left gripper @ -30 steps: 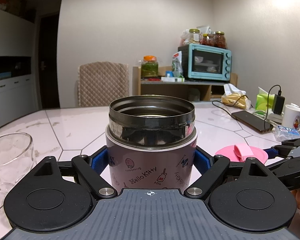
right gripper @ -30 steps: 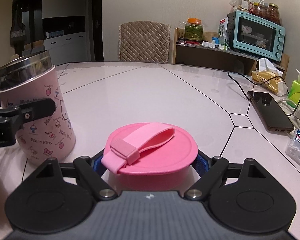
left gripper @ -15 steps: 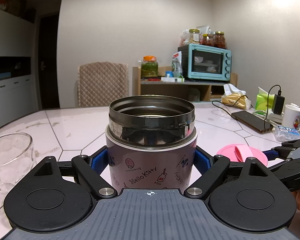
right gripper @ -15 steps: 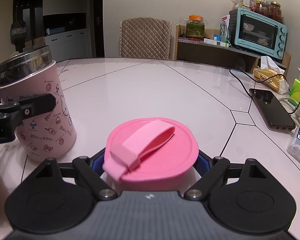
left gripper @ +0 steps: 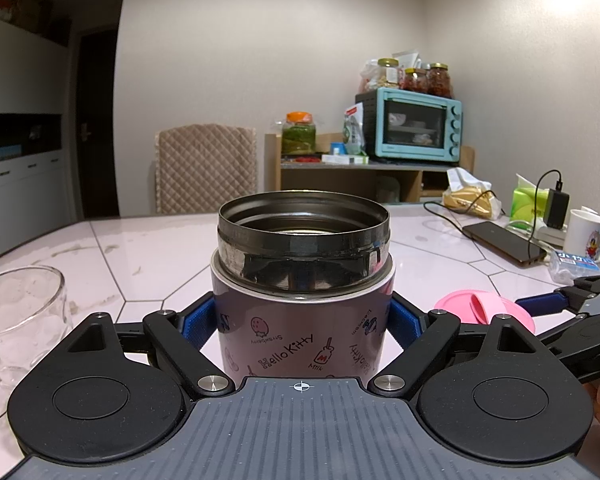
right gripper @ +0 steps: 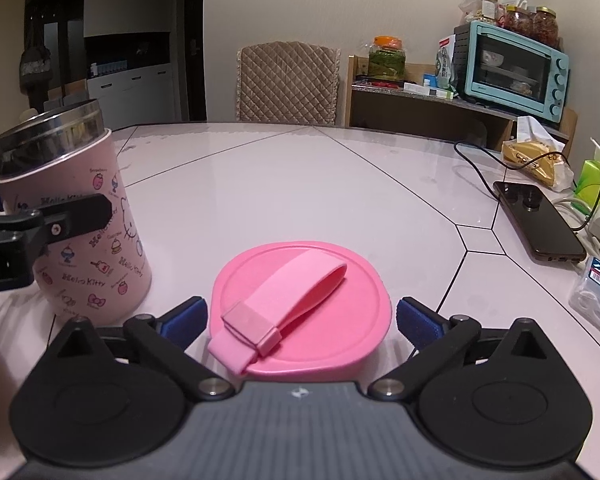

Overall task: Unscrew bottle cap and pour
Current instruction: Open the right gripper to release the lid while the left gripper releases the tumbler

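A pink Hello Kitty jar [left gripper: 302, 340] with an open steel mouth stands on the table. My left gripper [left gripper: 302, 320] is shut on its body. It also shows at the left of the right wrist view [right gripper: 84, 236]. The pink cap [right gripper: 300, 308] with a loop strap lies flat on the table between the blue pads [right gripper: 416, 322] of my right gripper [right gripper: 300, 316], which stand a little apart from its sides. The cap shows low right in the left wrist view [left gripper: 480, 308]. An empty glass [left gripper: 16, 320] stands left of the jar.
A phone [right gripper: 536, 220] on a charging cable, a small plastic box [right gripper: 598, 292], a green tissue pack [right gripper: 596, 180], mugs [left gripper: 584, 236] and a snack bag [right gripper: 536, 160] crowd the table's right side. A chair [right gripper: 288, 80] and a shelf with an oven [right gripper: 512, 68] stand behind.
My right gripper has lowered the cap onto the table and opened off it. The left gripper and the jar have not moved.
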The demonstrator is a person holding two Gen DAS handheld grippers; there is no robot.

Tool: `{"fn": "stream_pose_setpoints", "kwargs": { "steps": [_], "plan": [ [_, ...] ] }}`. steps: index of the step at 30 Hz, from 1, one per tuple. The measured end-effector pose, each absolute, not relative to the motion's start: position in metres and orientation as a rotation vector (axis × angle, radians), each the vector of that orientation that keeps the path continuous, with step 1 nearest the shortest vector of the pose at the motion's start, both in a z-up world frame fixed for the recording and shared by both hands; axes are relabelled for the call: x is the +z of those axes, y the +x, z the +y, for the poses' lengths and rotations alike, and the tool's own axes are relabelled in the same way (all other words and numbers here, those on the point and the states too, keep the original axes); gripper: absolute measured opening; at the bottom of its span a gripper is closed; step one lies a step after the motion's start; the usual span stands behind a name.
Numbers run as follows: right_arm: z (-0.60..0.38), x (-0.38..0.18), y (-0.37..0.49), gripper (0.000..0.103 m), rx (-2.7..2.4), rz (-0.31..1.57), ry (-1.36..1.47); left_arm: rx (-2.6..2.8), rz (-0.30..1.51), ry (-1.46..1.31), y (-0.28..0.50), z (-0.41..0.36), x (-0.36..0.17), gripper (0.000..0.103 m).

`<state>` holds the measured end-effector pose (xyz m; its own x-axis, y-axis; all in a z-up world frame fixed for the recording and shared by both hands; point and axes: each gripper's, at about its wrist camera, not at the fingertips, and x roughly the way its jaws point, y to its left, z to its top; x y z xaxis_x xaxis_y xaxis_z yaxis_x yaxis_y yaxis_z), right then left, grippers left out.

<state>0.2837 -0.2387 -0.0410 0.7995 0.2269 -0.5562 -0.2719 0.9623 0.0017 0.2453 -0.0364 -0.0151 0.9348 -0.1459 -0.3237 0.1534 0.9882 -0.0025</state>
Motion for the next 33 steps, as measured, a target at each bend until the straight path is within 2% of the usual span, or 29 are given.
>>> {"fn": "stream_pose_setpoints", "kwargs": {
  "steps": [4,13,33],
  "plan": [
    [-0.240,-0.040,0.285,0.102,0.272,0.582,-0.076,-0.161,0.345,-0.011,0.247,-0.034,-0.018,0.098],
    [-0.242,-0.039,0.284,0.103,0.271,0.577,-0.069,-0.153,0.334,-0.011,0.244,-0.034,-0.018,0.103],
    [-0.246,-0.038,0.284,0.103,0.270,0.542,-0.058,-0.153,0.339,-0.003,0.235,-0.034,-0.016,0.103]
  ]
}}
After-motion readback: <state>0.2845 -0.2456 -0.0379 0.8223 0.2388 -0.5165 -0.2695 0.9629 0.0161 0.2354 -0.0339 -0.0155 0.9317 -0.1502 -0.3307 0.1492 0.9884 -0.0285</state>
